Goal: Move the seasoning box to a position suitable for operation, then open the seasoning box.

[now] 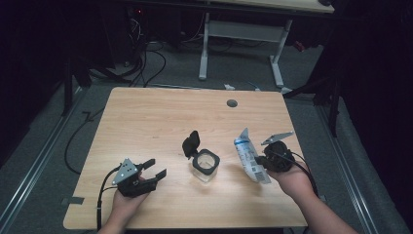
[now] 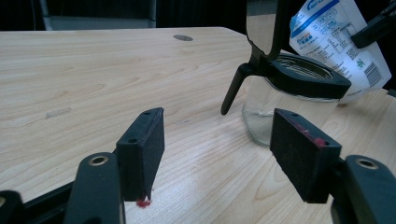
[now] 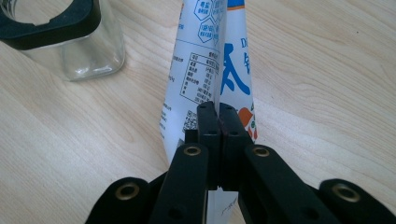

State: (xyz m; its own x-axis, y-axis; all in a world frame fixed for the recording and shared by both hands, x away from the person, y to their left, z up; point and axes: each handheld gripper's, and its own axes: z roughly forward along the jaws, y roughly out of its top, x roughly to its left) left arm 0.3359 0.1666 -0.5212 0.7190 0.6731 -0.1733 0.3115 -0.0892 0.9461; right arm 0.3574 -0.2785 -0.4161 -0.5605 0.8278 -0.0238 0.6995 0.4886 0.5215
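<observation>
A clear glass jar (image 1: 205,166) with a black rim and its black lid (image 1: 191,143) flipped up stands mid-table. In the left gripper view the jar (image 2: 280,105) is ahead and to the right. My left gripper (image 1: 155,174) is open, left of the jar, nothing between its jaws (image 2: 219,154). My right gripper (image 1: 261,160) is shut on a white and blue printed pouch (image 1: 249,157), holding it right of the jar. In the right gripper view the jaws pinch the pouch's edge (image 3: 218,84), with the jar (image 3: 70,42) at upper left.
The wooden table (image 1: 160,112) has a round grey grommet (image 1: 232,103) near its far edge. Cables trail on the floor at left, and another desk's white legs (image 1: 204,46) stand behind.
</observation>
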